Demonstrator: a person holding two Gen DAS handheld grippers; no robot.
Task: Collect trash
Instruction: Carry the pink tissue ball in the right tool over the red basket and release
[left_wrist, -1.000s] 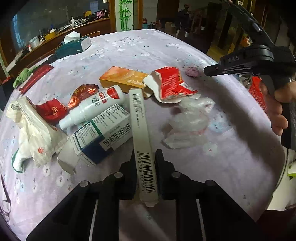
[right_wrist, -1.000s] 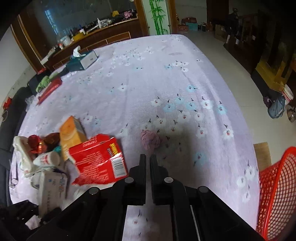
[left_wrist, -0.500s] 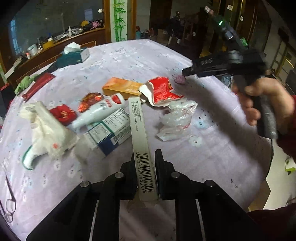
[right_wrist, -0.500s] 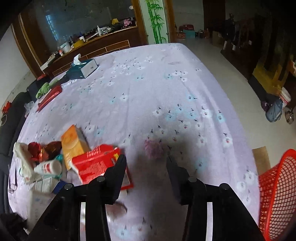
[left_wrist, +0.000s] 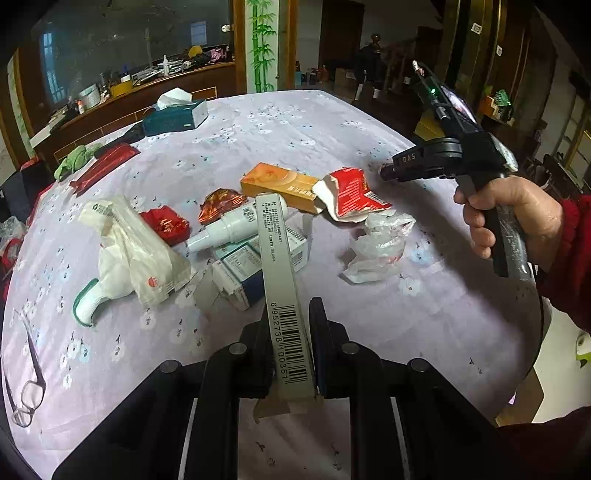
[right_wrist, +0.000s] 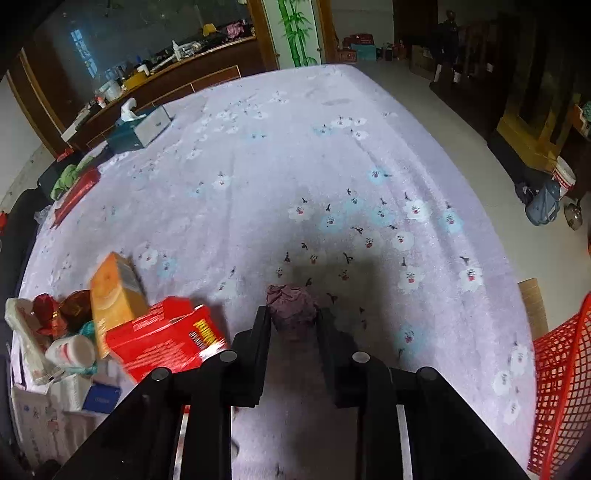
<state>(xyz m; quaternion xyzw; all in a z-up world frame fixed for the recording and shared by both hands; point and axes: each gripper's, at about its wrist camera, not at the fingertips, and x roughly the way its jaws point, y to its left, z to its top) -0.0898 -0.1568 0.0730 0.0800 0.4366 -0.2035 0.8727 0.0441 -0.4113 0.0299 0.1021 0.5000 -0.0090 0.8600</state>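
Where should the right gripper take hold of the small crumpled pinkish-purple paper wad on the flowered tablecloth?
Across its widest middle, coming from the near side, low along the tablecloth. The crumpled pinkish-purple paper wad is roundish with no handle or edge, and already sits between the open fingers of the right gripper, so closing there should hold it.

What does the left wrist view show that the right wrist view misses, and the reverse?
Only the left wrist view: the left gripper shut on a long barcoded box, crumpled clear plastic, eyeglasses, and the hand holding the right tool.
Only the right wrist view: the right gripper open around a crumpled purple wad, and the red basket.
Both: orange box, torn red package, tissue box.
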